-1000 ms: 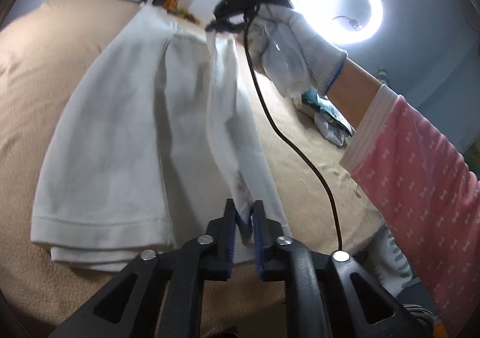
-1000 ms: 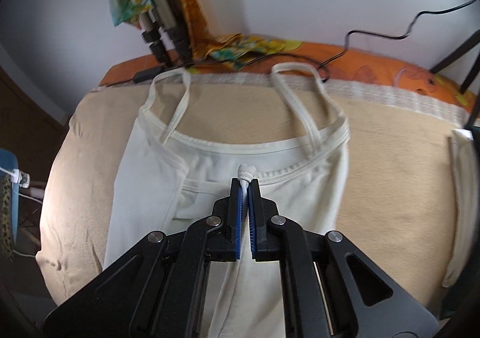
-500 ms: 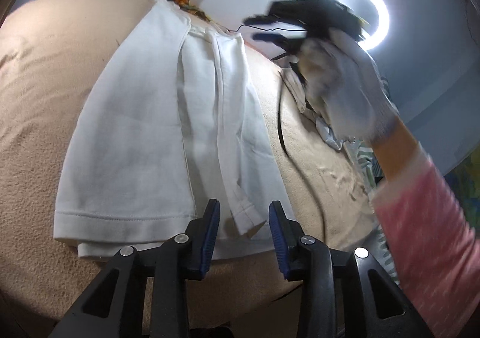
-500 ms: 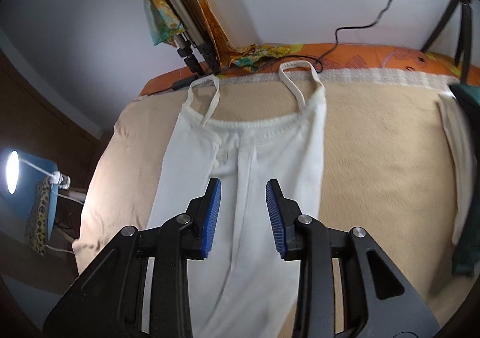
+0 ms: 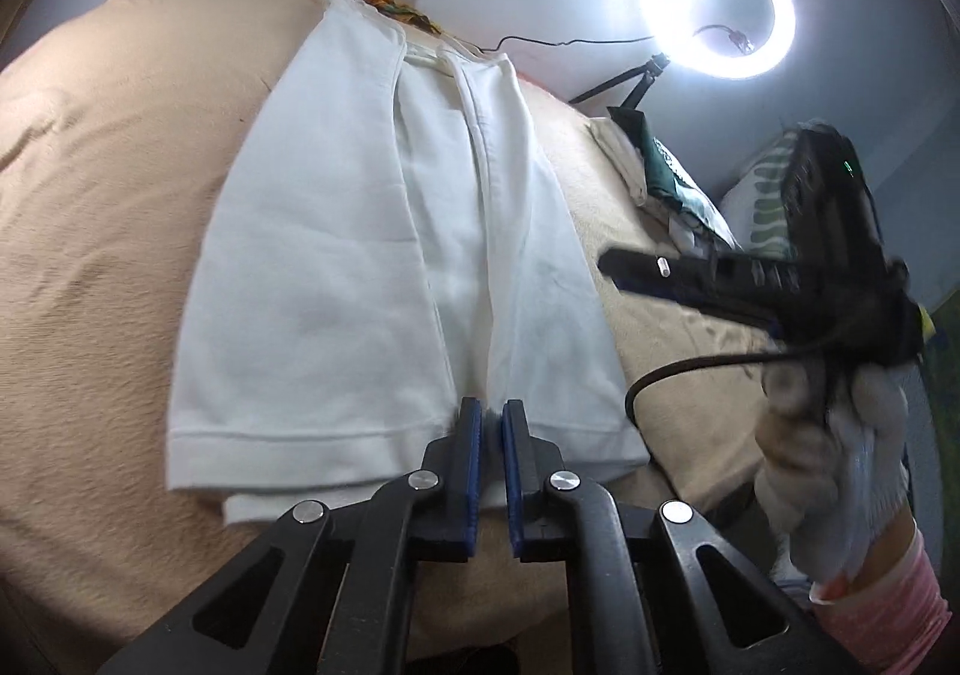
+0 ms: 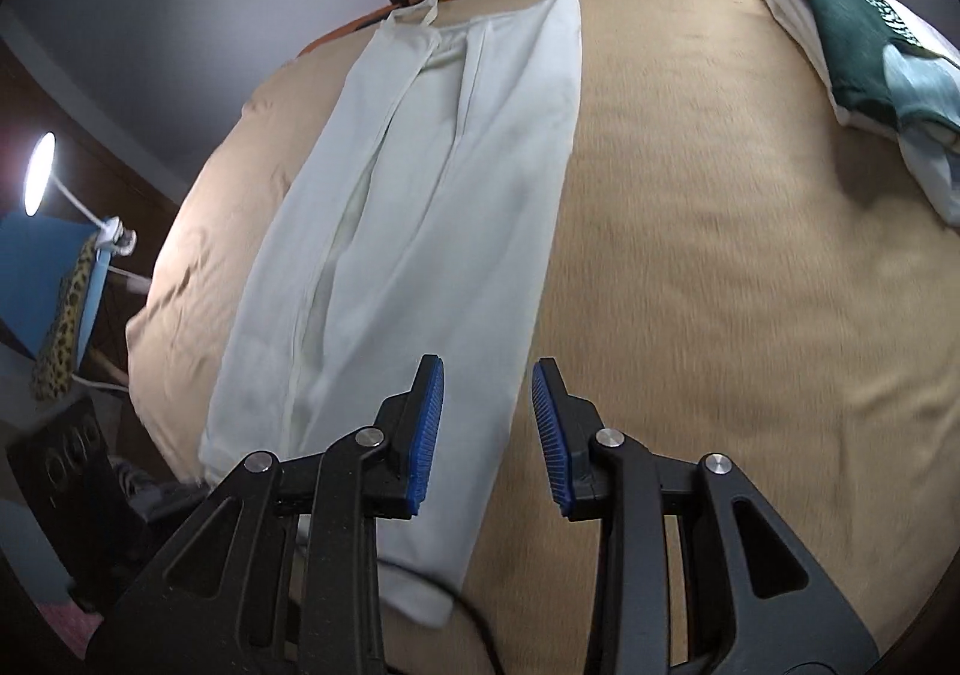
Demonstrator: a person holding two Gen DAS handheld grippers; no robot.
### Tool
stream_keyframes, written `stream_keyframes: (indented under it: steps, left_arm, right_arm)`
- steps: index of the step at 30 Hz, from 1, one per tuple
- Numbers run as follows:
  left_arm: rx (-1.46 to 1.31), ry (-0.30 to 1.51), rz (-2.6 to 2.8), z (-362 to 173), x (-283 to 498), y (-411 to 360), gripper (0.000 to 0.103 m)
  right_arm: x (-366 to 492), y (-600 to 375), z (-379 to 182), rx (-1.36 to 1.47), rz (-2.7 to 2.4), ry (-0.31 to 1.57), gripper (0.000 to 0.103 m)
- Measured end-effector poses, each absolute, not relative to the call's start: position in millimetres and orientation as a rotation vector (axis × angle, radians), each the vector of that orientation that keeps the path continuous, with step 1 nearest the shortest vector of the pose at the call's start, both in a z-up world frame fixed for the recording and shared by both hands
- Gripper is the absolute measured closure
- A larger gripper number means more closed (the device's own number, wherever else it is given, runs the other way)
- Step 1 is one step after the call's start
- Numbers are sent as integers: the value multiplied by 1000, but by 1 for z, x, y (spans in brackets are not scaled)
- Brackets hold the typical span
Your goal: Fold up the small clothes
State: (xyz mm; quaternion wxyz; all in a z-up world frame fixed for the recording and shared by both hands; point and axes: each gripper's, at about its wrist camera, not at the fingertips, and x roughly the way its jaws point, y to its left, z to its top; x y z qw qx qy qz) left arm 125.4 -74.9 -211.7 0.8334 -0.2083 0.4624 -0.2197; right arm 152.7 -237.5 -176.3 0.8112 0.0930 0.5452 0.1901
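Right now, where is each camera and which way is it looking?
Left wrist: sits on the left gripper at the near hem of the white top, looking along it toward the ring light; the right hand and right gripper show.
Right wrist: sits on the right gripper, raised over the blanket, looking toward the top's straps and the folded pile; only its own fingers show.
Both see the white top, blanket and pile.

Both views over white garment (image 5: 384, 267)
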Motion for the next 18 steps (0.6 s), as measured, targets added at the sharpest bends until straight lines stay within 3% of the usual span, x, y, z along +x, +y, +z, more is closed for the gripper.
stream_keyframes:
  steps: [1, 4, 8, 12, 16, 18]
  left_arm:
    - [-438, 976, -468, -210, 123, -73, 97]
    - [-451, 958, -482, -201, 122, -65, 77]
    - [-413, 915, -451, -183, 122, -50, 75]
    - [-387, 897, -360, -176, 122, -23, 67]
    - [-388, 935, -298, -184, 122, 3, 51]
    - [-382, 956, -273, -192, 121, 12, 49]
  right_arm:
    - [144, -238, -177, 201, 410, 1164, 70]
    - [124, -236, -180, 222, 423, 1172, 70]
    - [98, -228, -190, 185, 421, 1183, 73]
    - [84, -224, -187, 120, 393, 1155, 94]
    - [75, -233, -183, 123, 369, 1147, 94]
    - [69, -243, -178, 183, 392, 1133, 94]
